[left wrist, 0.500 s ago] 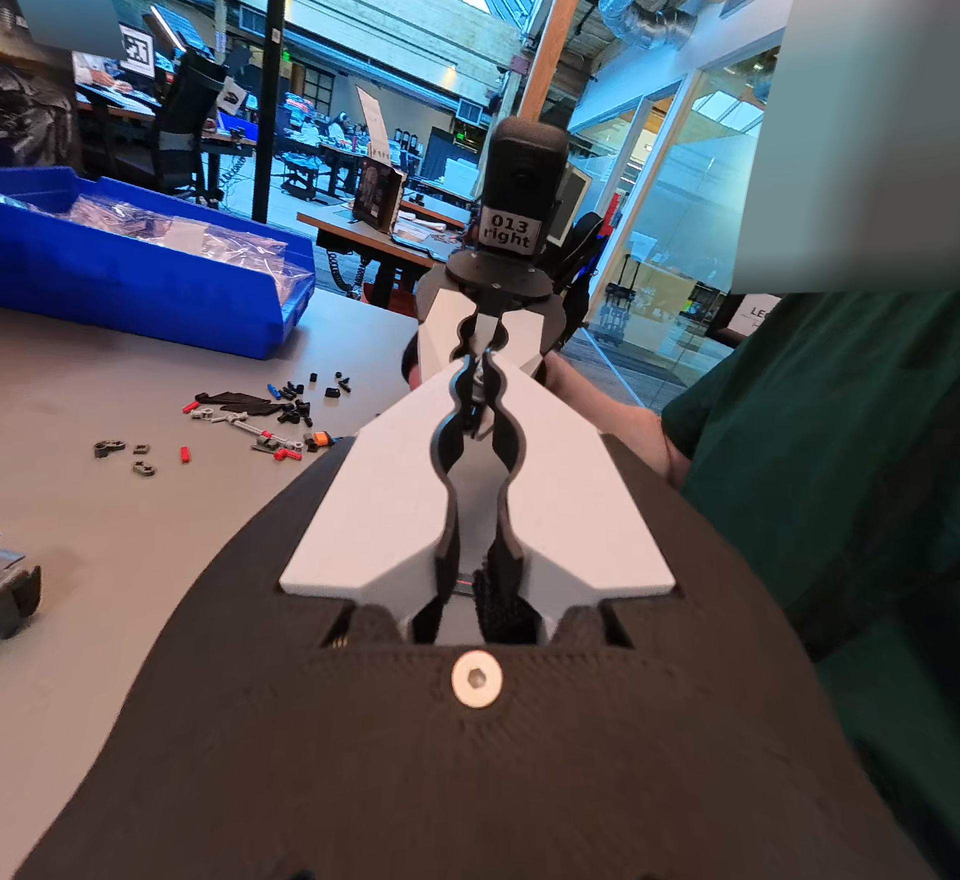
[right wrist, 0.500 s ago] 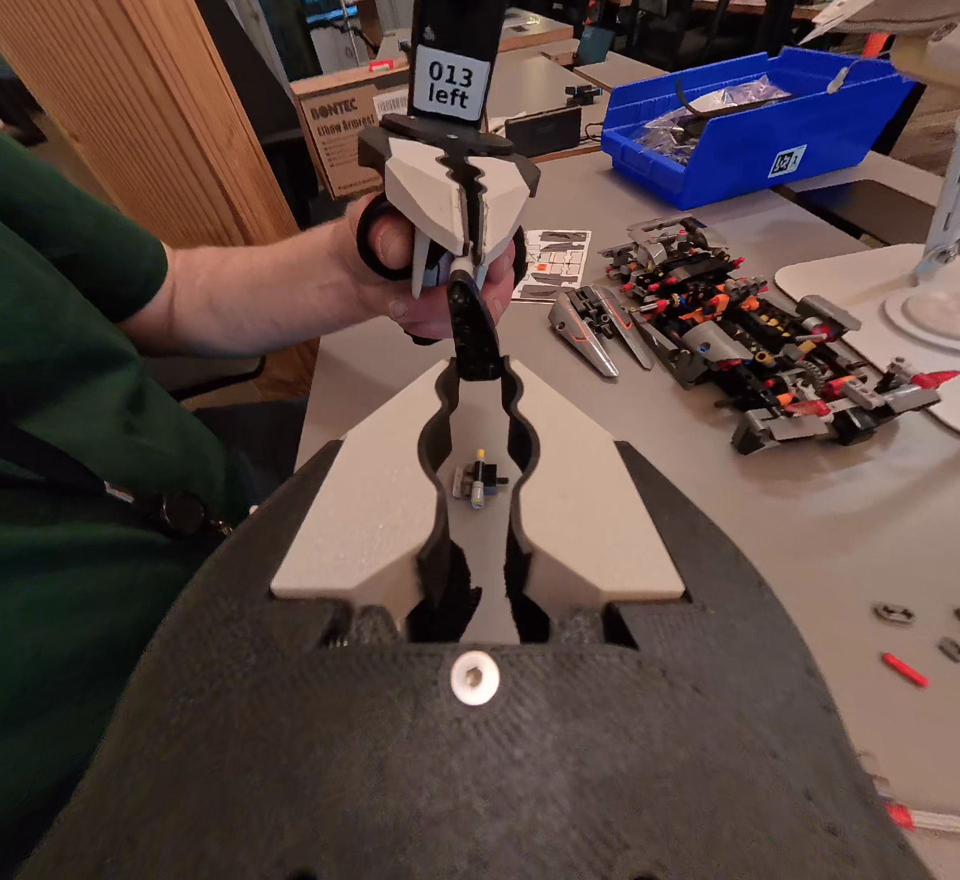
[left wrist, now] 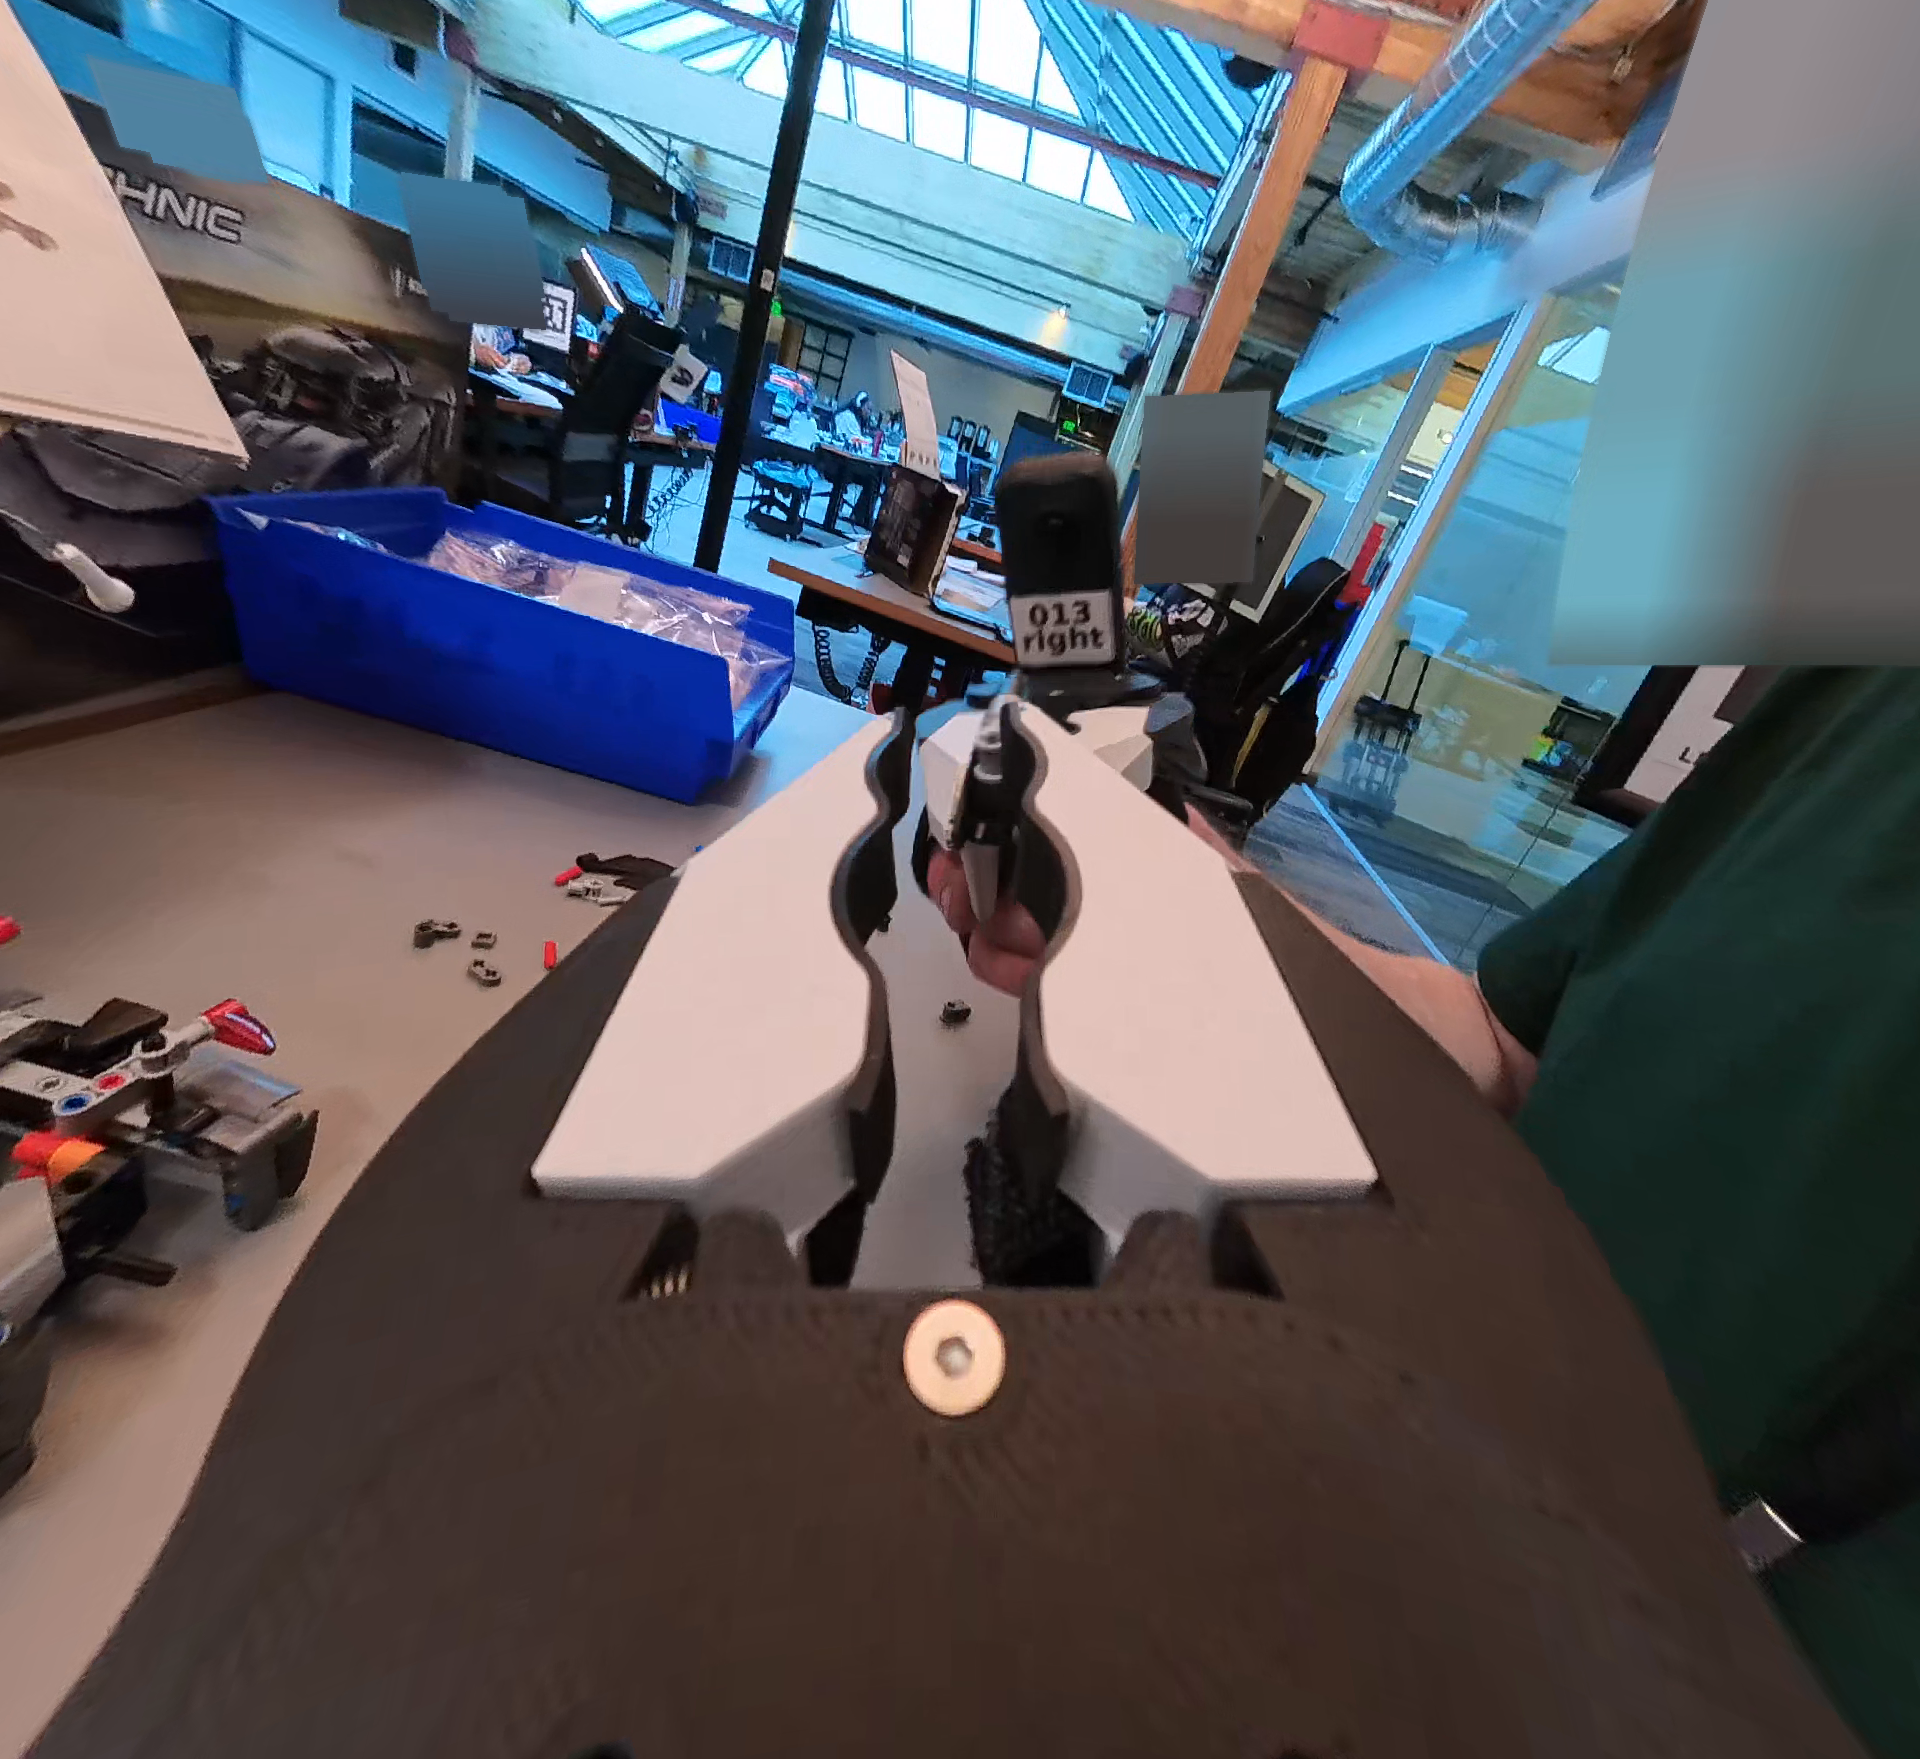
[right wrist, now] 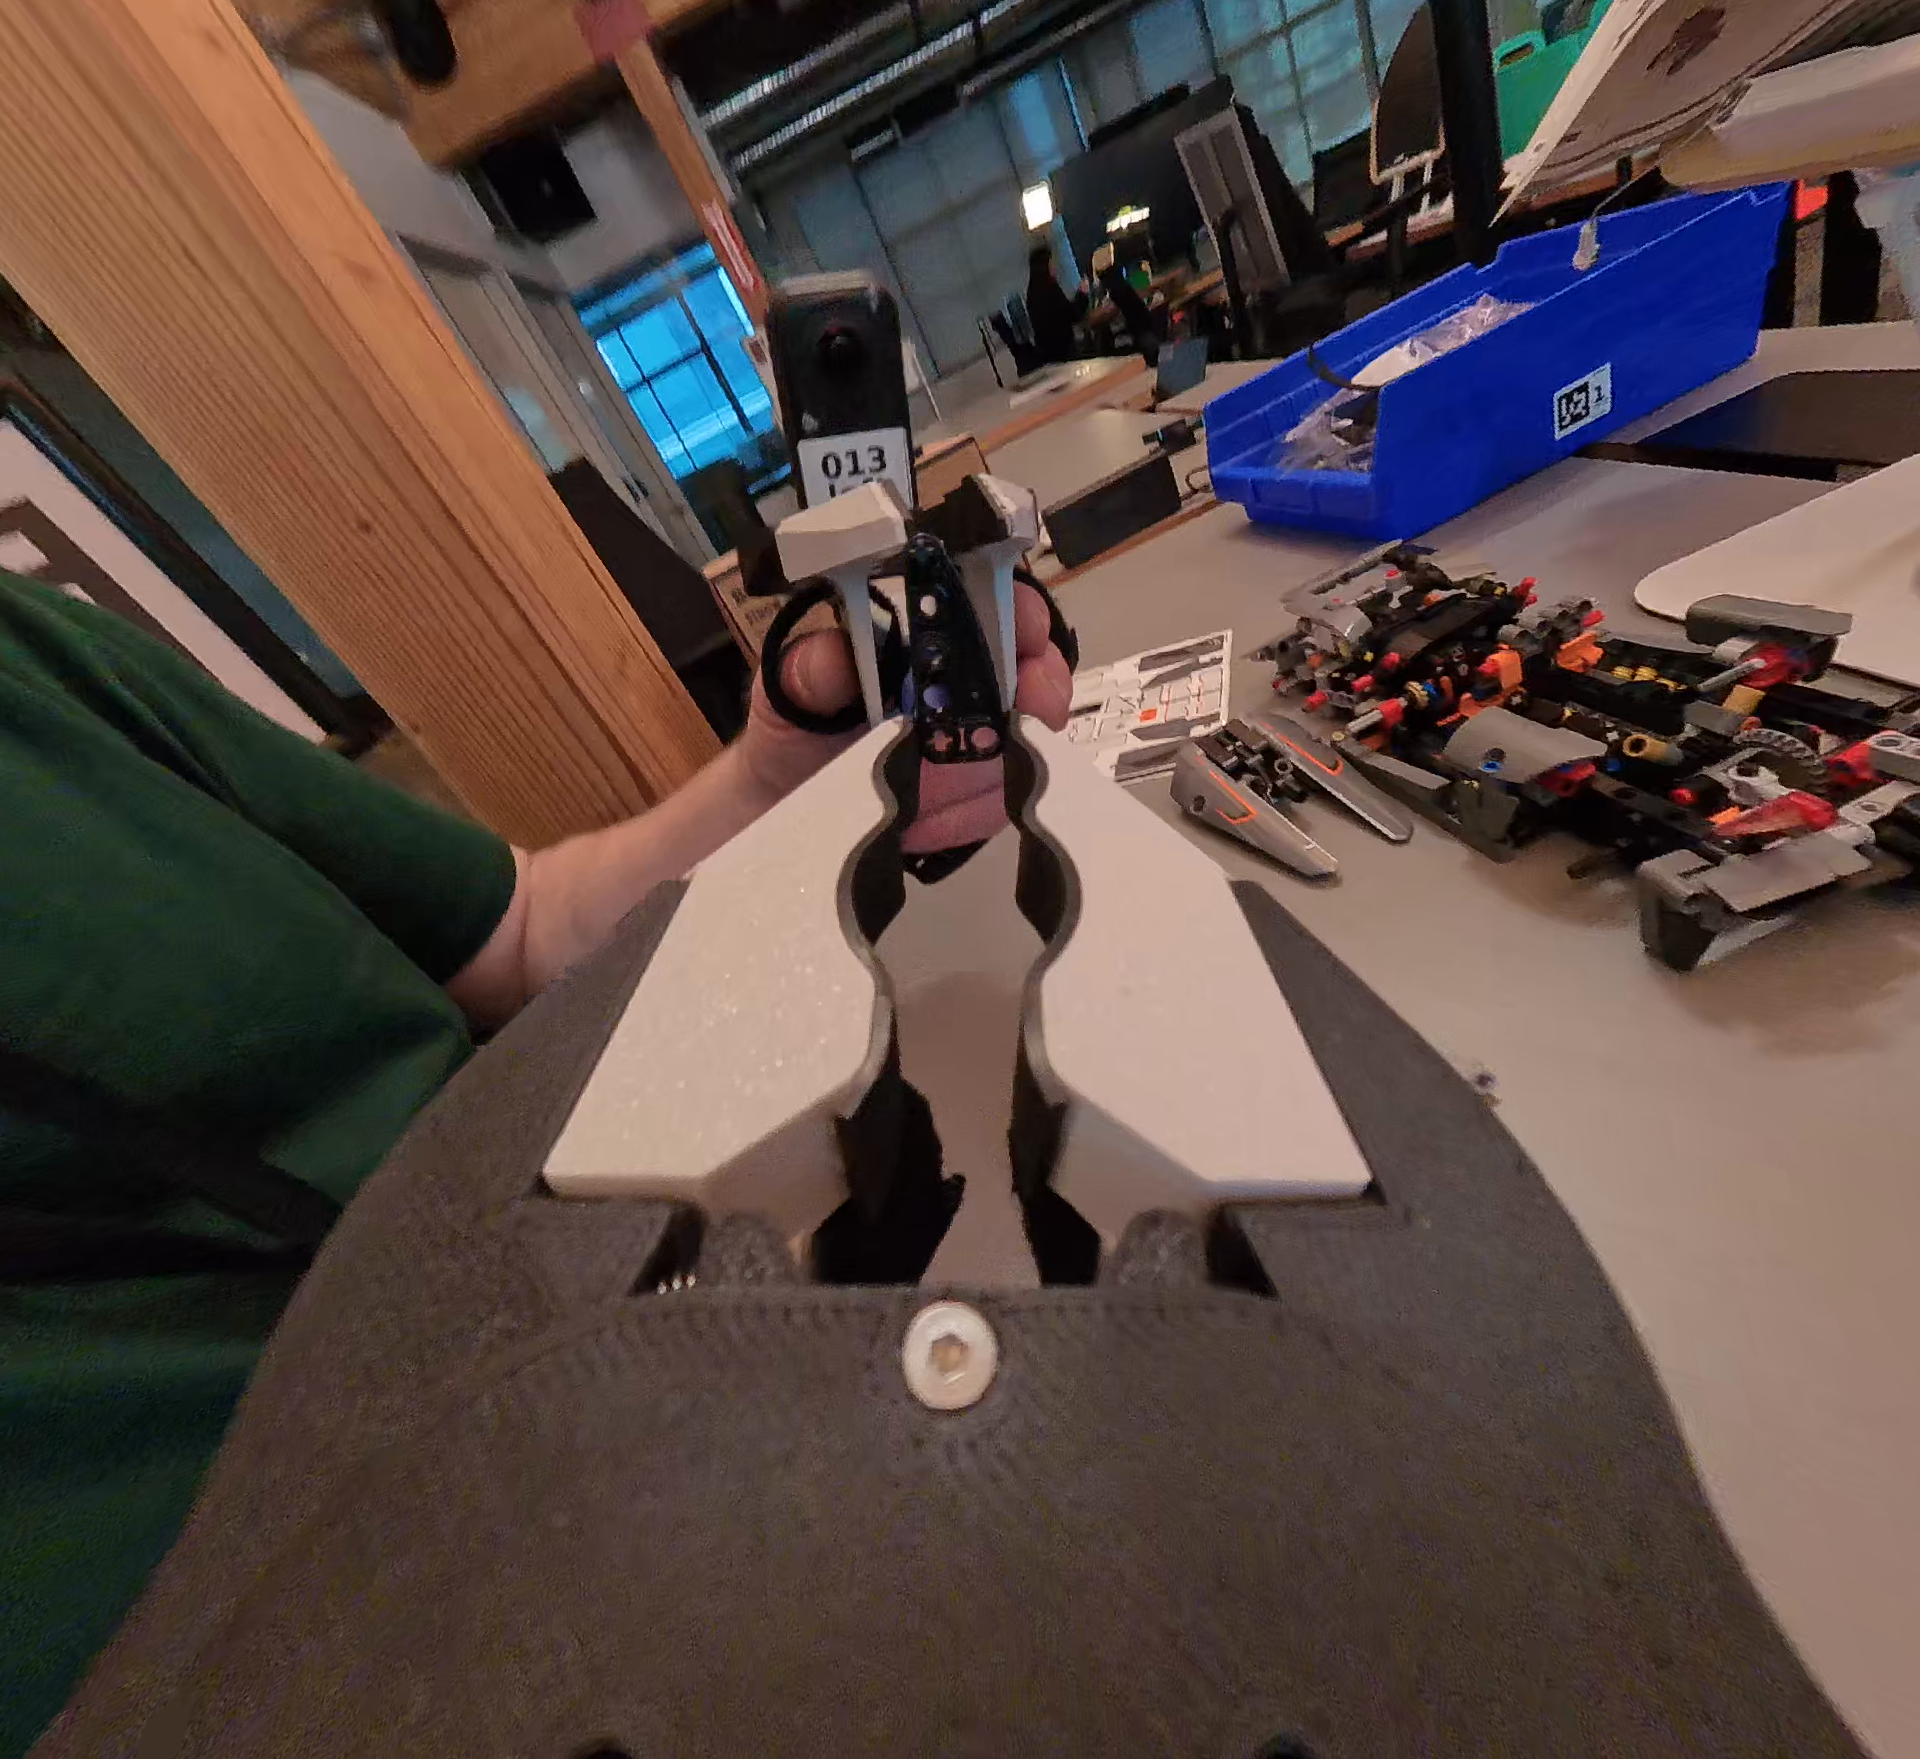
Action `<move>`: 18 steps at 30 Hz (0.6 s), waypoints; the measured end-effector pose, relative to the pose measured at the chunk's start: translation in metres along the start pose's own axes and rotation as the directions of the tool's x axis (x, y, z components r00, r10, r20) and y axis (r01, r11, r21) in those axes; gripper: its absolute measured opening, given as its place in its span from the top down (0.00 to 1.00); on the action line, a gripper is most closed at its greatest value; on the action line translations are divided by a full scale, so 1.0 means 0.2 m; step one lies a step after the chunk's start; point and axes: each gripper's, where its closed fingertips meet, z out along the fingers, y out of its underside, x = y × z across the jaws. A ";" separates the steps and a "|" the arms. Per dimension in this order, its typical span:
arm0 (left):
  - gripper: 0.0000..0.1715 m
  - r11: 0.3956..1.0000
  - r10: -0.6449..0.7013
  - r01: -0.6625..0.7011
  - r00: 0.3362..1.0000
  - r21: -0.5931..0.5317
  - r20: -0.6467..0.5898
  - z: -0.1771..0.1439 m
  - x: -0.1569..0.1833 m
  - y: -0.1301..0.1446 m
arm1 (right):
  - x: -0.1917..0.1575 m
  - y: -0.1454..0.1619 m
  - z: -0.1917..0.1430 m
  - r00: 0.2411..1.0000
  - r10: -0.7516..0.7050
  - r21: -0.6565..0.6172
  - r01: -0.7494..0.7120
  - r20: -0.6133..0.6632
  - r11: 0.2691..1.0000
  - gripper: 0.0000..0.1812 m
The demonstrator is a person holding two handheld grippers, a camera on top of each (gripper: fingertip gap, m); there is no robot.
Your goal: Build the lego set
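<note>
The right gripper (right wrist: 956, 753), white wedge fingers with wavy black pads, stands open and empty above the matte grey counter (right wrist: 1455, 1034). Facing it, the left gripper (right wrist: 930, 660) has its two thin prongs apart, with one flat, black, holed lego panel (right wrist: 948, 660) hanging between them; whether they grip it I cannot tell. Right of the panel lies one knobbly lego car (right wrist: 1621, 722); beyond the car, one glossy blue bin (right wrist: 1496, 400).
</note>
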 end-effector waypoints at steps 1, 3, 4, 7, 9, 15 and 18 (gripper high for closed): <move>0.92 1.000 0.001 -0.001 1.000 0.007 0.012 0.00 -0.01 -0.01 | 0.00 -0.01 0.01 1.000 0.017 0.023 -0.017 0.004 1.000 0.93; 0.93 1.000 0.021 -0.021 1.000 0.021 0.021 -0.01 -0.01 -0.02 | 0.00 -0.01 0.02 0.999 0.037 0.056 -0.038 0.014 0.998 0.93; 0.94 0.999 0.025 -0.026 0.999 0.024 0.026 -0.01 -0.01 -0.02 | 0.01 -0.02 0.02 0.999 0.041 0.073 -0.041 0.009 0.996 0.93; 0.92 0.998 0.040 -0.043 0.997 0.041 0.062 -0.01 -0.02 -0.04 | 0.00 -0.05 0.02 0.998 0.057 0.139 -0.059 0.016 0.989 0.93; 0.89 0.997 0.044 -0.049 0.996 0.064 0.079 -0.02 -0.03 -0.06 | 0.00 -0.06 0.03 0.995 0.091 0.176 -0.096 0.039 0.980 0.93; 0.89 0.996 0.047 -0.054 0.995 0.072 0.091 -0.02 -0.03 -0.06 | 0.03 -0.09 0.01 0.991 0.128 0.246 -0.136 0.049 0.960 0.93; 0.88 0.997 0.048 -0.053 0.996 0.060 0.078 -0.01 -0.01 -0.05 | 0.04 -0.09 0.01 0.996 0.086 0.240 -0.084 0.003 0.967 0.93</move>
